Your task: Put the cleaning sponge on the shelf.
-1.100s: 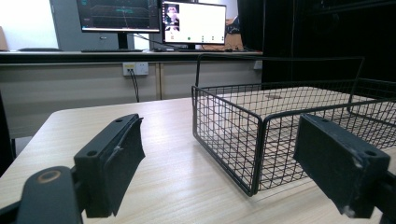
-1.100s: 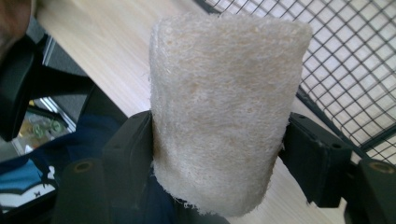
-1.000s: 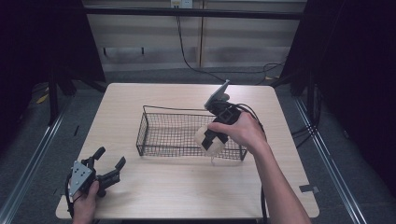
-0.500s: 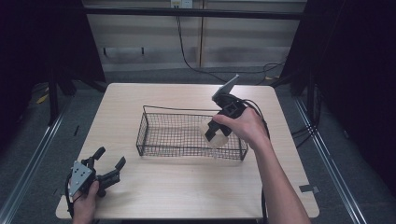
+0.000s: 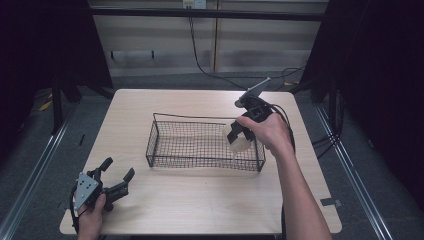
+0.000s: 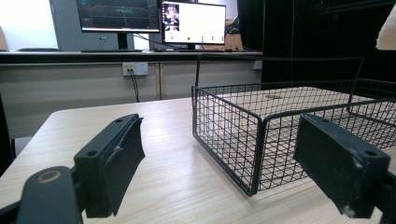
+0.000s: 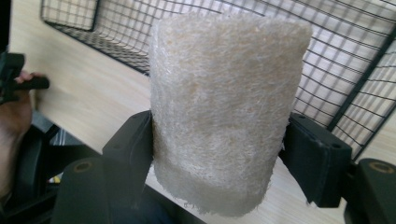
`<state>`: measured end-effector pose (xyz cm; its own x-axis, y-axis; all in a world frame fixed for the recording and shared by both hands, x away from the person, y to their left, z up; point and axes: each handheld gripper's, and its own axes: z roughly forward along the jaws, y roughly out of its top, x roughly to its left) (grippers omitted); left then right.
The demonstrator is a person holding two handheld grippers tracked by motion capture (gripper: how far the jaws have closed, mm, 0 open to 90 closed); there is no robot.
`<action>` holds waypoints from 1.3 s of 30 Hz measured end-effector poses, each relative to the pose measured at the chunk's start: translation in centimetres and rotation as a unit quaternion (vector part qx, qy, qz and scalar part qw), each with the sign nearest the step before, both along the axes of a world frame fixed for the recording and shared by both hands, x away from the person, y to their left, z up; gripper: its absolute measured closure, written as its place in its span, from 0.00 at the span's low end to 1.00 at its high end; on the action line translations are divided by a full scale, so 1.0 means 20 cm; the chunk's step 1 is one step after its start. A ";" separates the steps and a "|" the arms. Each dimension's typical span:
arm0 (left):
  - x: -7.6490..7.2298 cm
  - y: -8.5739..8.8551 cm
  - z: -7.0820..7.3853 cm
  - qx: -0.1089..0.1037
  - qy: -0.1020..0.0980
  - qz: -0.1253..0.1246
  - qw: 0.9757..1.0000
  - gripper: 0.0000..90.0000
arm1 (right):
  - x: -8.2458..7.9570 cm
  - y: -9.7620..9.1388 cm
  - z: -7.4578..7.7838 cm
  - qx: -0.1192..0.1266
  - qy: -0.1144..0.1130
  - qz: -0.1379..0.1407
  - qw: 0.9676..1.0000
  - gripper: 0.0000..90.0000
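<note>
A: Your right hand-held gripper (image 5: 239,136), clamped on the loofah roll (image 7: 224,116), has carried it across from the near rim to hang above the wire basket (image 5: 200,145) at its right end.

B: So you're set to lower it in. Axis?

A: Long axis runs straight out from the jaws, free end pointing down into the basket. Your left hand-held gripper (image 5: 116,176) rests spread and empty on the surface (image 5: 200,210).
</note>
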<state>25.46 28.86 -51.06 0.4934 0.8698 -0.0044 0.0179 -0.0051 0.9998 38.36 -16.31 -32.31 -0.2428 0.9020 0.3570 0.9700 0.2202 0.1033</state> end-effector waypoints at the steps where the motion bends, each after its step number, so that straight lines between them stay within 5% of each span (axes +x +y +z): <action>1: 0.00 0.00 0.00 0.000 0.000 0.000 1.000 0.17 | 0.00 0.00 0.00 -0.002 -0.001 -0.008 1.000 0.32; 24: 0.00 0.00 0.00 -0.002 0.000 0.002 1.000 0.17 | 0.05 -0.13 -0.05 -0.010 -0.020 -0.115 0.993 0.32; 39: 0.00 0.00 0.00 -0.002 0.000 0.001 1.000 0.17 | 0.06 -0.19 -0.15 -0.035 0.004 -0.155 0.987 0.32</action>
<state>25.43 28.84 -51.07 0.4913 0.8709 -0.0089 0.0187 -0.0003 0.9998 39.62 -20.07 -35.31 0.0519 0.9552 0.2914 0.9926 -0.0813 0.0897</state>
